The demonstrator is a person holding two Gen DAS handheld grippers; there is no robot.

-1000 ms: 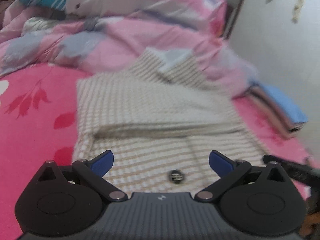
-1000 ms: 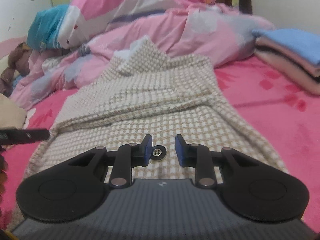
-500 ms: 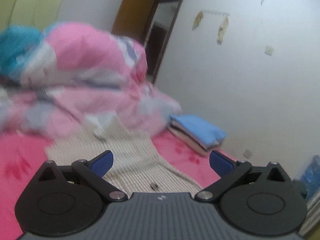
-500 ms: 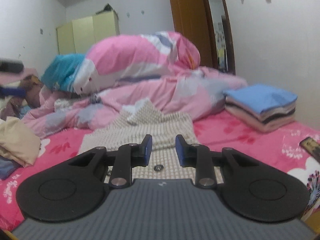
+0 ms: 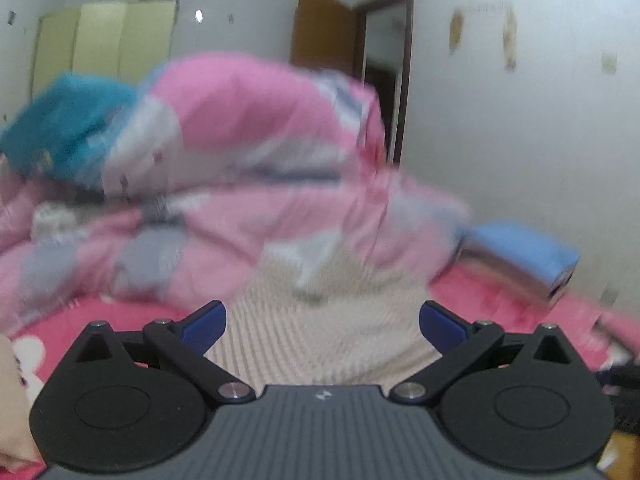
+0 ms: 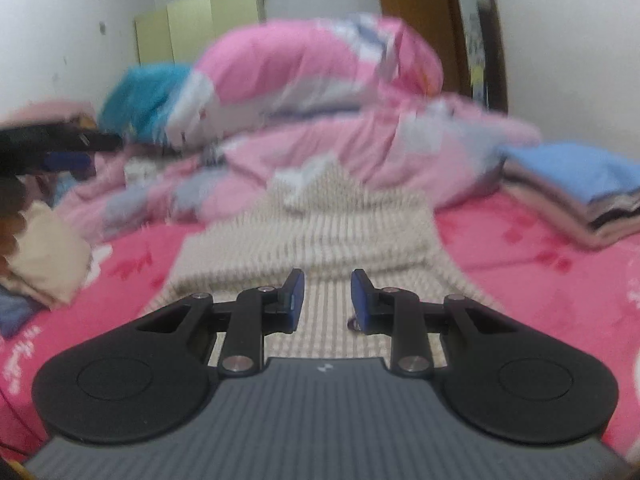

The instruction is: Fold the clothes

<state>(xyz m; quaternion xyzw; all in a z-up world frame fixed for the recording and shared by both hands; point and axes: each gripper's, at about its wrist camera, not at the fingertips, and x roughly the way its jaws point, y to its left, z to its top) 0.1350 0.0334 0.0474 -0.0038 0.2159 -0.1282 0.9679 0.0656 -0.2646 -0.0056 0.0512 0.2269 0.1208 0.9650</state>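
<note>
Sprawling across the far end of a pink bedsheet, a heaped pink quilt filled most of both wrist views, evidently pushed back to leave the near part of the bed free as a folding surface. On that cleared stretch lay the task's garment, a beige checked shirt, spread flat with its collar toward the quilt and a fold ridge running across its middle, a lie that suited either a shirt partly folded or one opened out again. A stack of folded clothes, blue on top, sat well apart at the bed's right edge, likely as the place for finished pieces, while a loose cream garment rested at the left edge.

Both tools were held level above the shirt's near end, pointing along it toward the collar, and motion blur softened much of the scene. Jaws on the left gripper stood wide apart with nothing between them. Those of the right gripper were drawn in to a narrow gap, also gripping no cloth, beside a dark button on the shirt.
</note>
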